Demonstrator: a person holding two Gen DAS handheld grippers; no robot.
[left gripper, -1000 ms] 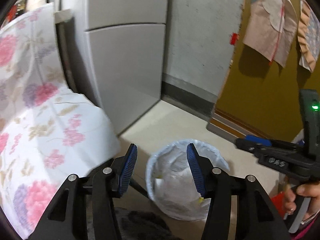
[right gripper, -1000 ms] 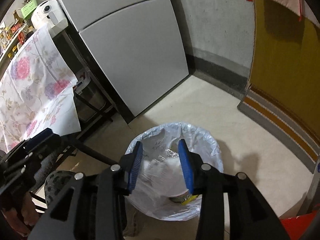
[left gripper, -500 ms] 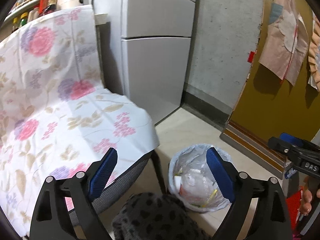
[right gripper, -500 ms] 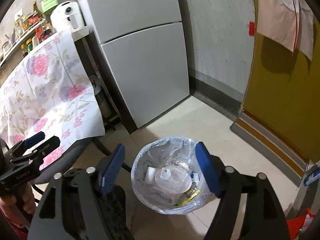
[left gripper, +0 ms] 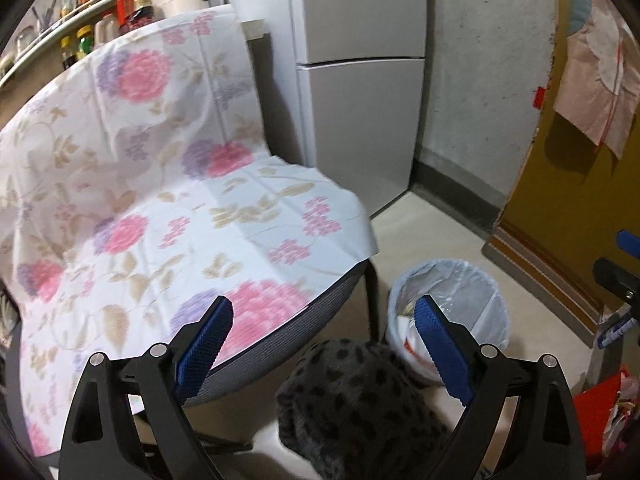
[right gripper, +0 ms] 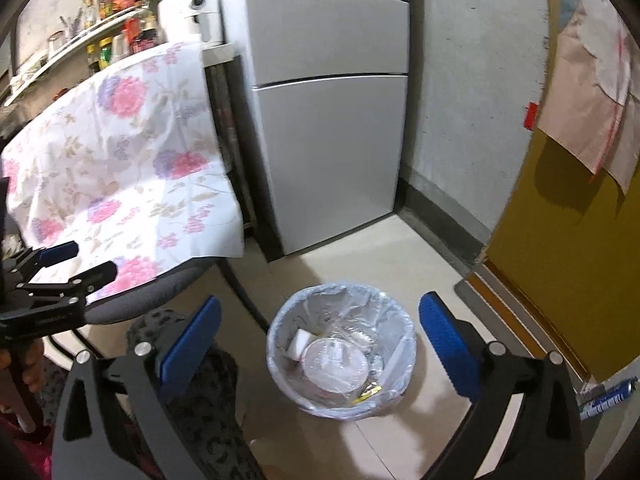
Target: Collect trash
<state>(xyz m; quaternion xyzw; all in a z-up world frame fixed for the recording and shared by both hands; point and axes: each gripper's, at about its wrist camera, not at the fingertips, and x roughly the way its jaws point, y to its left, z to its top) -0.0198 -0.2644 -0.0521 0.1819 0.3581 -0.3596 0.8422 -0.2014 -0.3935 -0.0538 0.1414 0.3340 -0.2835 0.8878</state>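
A lined trash bin [right gripper: 342,354] stands on the pale tiled floor [right gripper: 372,256].

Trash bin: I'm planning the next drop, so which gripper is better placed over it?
Probably right: the right gripper frames the trash bin centrally; the left gripper faces the chair.

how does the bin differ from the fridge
The bin is round, low, open-topped and lined with a clear bag holding trash; the fridge is tall, boxy and grey with its doors shut. The bin stands out on open floor, the fridge back against the wall. Both stand on the floor.
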